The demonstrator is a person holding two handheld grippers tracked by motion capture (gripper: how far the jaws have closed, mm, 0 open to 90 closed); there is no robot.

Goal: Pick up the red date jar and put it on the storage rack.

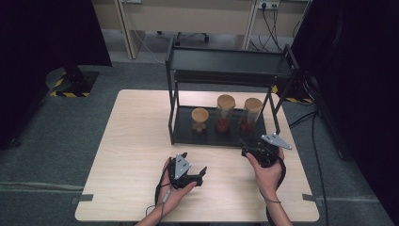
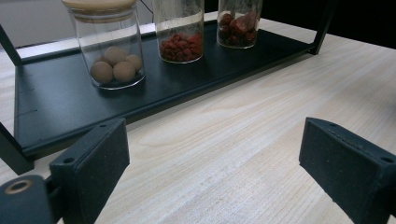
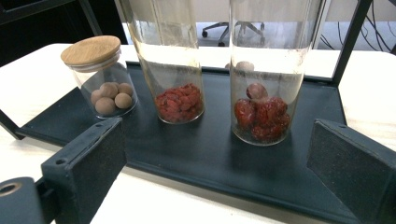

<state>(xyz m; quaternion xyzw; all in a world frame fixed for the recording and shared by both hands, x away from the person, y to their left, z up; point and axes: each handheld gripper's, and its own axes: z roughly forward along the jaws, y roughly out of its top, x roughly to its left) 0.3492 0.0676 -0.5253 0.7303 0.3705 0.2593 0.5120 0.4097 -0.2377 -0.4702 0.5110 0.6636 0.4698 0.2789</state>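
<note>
A black two-tier rack (image 1: 226, 61) stands at the table's far middle. On its lower shelf (image 3: 210, 154) are three glass jars with wooden lids. The short jar (image 1: 200, 120) (image 2: 112, 51) (image 3: 105, 79) holds brown balls. The tall middle jar (image 1: 225, 113) (image 2: 180, 32) (image 3: 173, 70) holds small red berries. The tall right jar (image 1: 250, 115) (image 2: 238, 23) (image 3: 268, 88) holds larger red fruits. My left gripper (image 1: 194, 162) (image 2: 212, 140) is open over bare table, in front of the shelf. My right gripper (image 1: 247, 147) (image 3: 215, 140) is open at the shelf's front edge, facing the two tall jars, nothing between its jaws.
The light wooden table (image 1: 136, 136) has free room left of the rack and along its front. The rack's upright posts (image 1: 171, 108) flank the shelf opening. Dark curtains stand at both sides, and cables (image 1: 320, 155) run on the floor at the right.
</note>
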